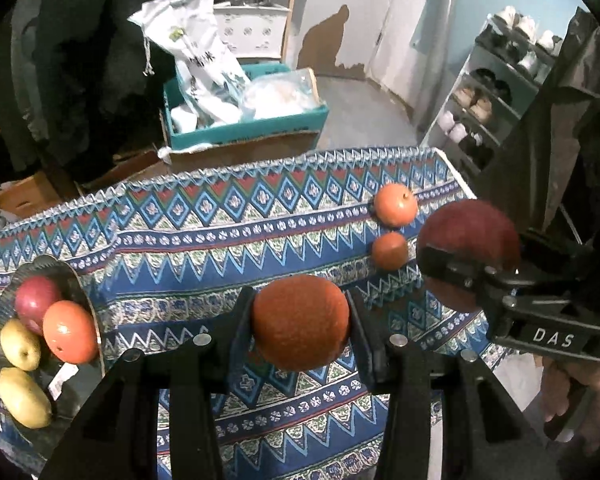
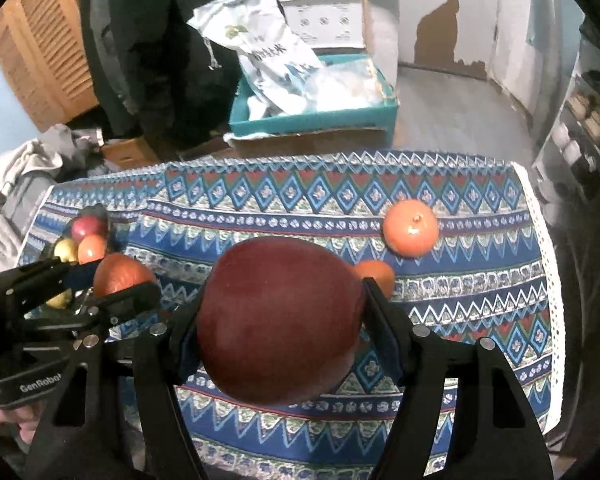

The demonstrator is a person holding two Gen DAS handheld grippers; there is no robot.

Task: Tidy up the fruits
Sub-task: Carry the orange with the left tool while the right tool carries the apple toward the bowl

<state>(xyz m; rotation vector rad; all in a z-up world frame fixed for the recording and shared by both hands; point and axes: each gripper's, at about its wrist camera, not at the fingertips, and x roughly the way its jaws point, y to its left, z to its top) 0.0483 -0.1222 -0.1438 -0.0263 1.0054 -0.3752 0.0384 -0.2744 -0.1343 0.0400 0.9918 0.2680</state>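
The right gripper (image 2: 280, 320), spread wide, clamps a big red apple (image 2: 280, 320) above the patterned tablecloth (image 2: 480, 300). The left gripper (image 1: 300, 322), less spread, pinches an orange (image 1: 300, 322). Two smaller oranges (image 1: 395, 205) lie on the cloth; the fruit bowl (image 1: 66, 270) sits far left.

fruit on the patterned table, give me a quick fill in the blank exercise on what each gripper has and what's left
1. The left gripper is shut on an ____.
2. The right gripper is shut on a red ____.
3. ____ orange fruits, the larger orange fruit and the smaller orange fruit, lie loose on the tablecloth.
4. The dark bowl holds two yellow fruits, one orange fruit and one ____ fruit.

Missing words: orange; apple; Two; red
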